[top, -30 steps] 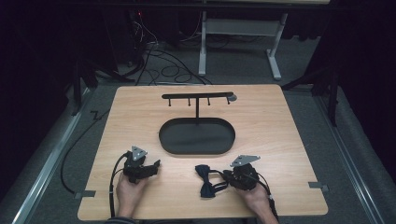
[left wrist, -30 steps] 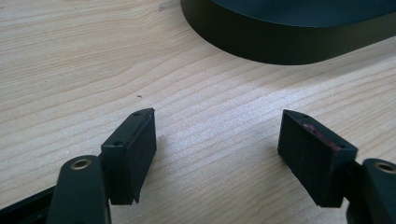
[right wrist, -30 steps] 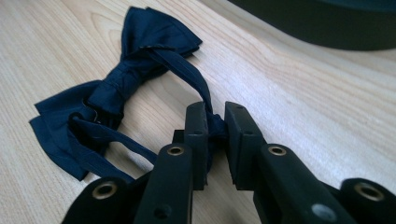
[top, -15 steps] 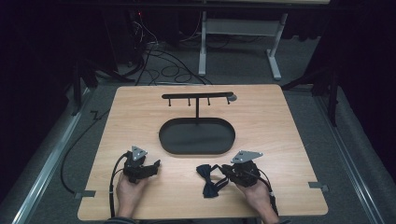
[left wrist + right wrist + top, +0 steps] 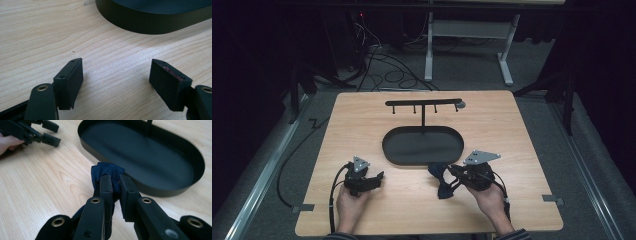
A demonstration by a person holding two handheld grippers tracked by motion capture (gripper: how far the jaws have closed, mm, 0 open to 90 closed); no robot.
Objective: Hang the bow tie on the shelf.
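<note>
Wood surface, dark room. R tongs clenched on navy bow tie at its knot: soft, light, floppy. L tongs released.

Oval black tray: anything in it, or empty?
Empty. The oval tray shows a bare black floor; the blue bow tie is outside its rim, clamped in the right gripper.

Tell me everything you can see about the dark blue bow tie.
The bow tie is dark blue cloth, soft and creased. The right gripper is shut on it, with the jaws pinching its middle; one bunched end sticks out past the jaw tips, the other hangs below them. In the high view, it hangs at the front of the gripper, just in front of the near rim of the black oval tray. Whether its lower end touches the table cannot be told.
</note>
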